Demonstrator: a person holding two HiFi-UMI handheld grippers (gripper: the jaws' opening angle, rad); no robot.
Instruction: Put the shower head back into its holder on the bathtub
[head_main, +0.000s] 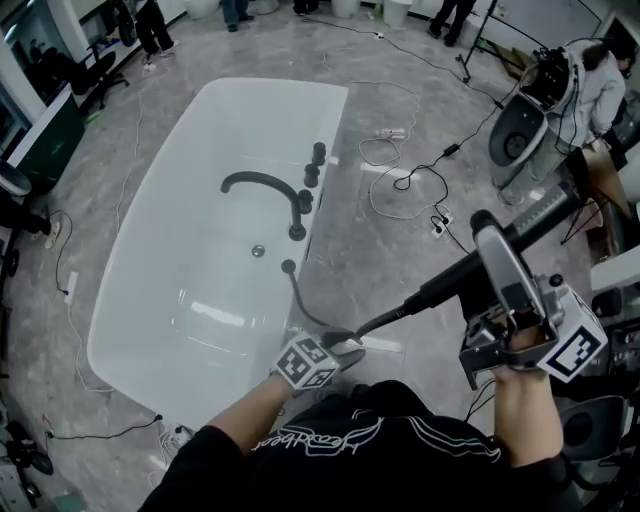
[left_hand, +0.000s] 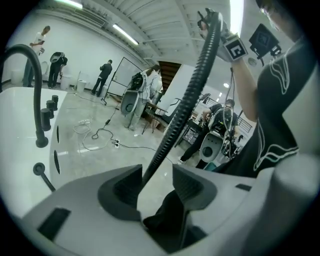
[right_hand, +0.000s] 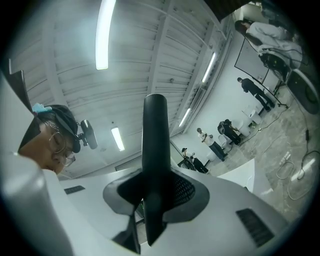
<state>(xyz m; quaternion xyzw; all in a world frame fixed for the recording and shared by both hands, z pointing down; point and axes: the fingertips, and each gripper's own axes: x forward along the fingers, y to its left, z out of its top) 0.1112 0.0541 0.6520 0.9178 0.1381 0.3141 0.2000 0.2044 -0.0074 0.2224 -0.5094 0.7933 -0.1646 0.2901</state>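
A white bathtub (head_main: 150, 300) carries a black arched faucet (head_main: 262, 183) and a row of black fittings (head_main: 311, 174) on its right rim; I cannot tell which one is the holder. My right gripper (head_main: 487, 250) is shut on the black stick-shaped shower head (head_main: 540, 215), lifted off to the right of the tub. Seen from the right gripper, the shower head (right_hand: 155, 130) stands clamped between the jaws of my right gripper (right_hand: 155, 185). Its black hose (head_main: 300, 300) runs from the rim to my left gripper (head_main: 338, 348). That hose (left_hand: 185, 107) passes loosely through my open left gripper (left_hand: 156, 175).
Cables (head_main: 400, 165) and a power strip (head_main: 440, 225) lie on the marble floor right of the tub. A person (head_main: 595, 85) stands by white equipment (head_main: 515, 135) at the far right. More people stand at the back. Another cable (head_main: 65, 260) trails left of the tub.
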